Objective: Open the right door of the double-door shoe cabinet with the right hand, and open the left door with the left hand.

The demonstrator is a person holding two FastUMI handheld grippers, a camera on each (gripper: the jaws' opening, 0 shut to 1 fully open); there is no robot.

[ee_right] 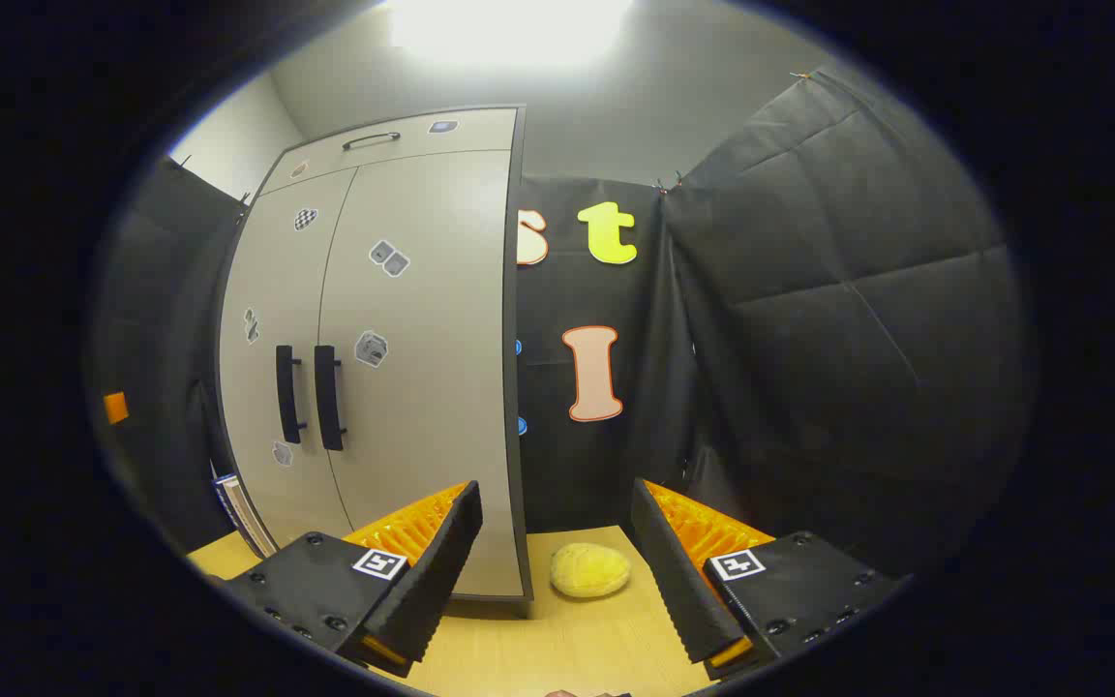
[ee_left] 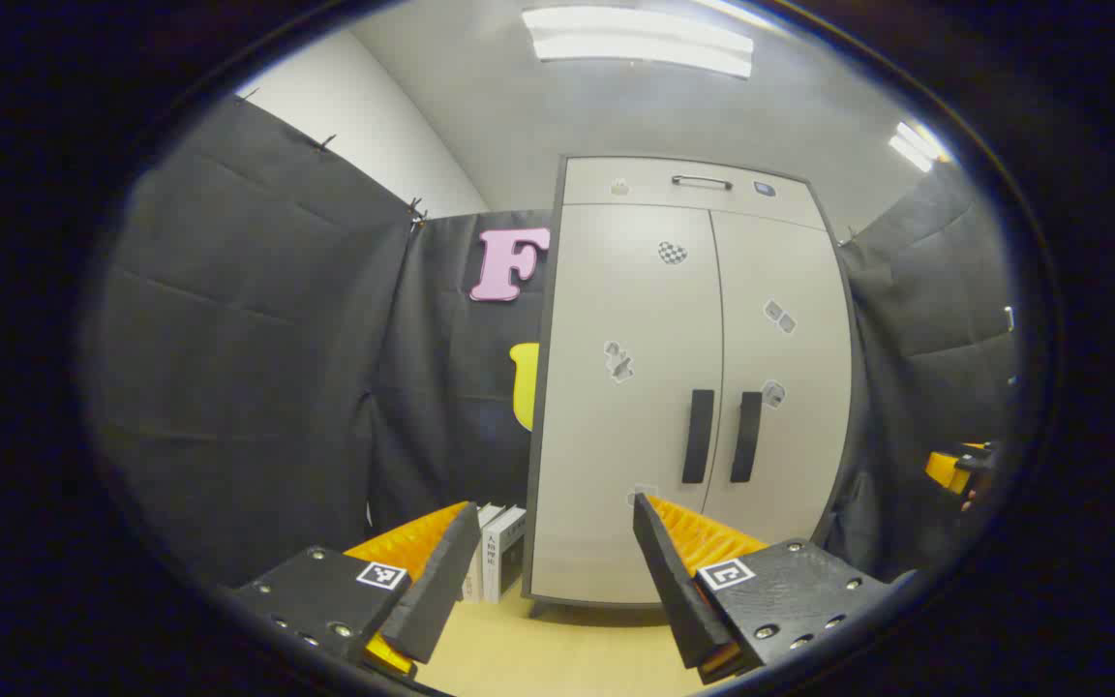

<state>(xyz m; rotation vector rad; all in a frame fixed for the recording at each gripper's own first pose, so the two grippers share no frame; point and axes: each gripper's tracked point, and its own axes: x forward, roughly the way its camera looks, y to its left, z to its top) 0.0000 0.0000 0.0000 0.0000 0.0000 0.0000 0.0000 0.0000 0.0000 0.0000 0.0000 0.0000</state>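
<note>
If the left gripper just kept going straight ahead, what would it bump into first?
Most likely the closed left door of the tall pale grey shoe cabinet, low down beside its black vertical handle. The left gripper is open; depth is unclear.

The left tongs are hanging agape, well apart from the shoe cabinet, whose left door and right door are sitting closed. Books are standing just beside it.
</note>
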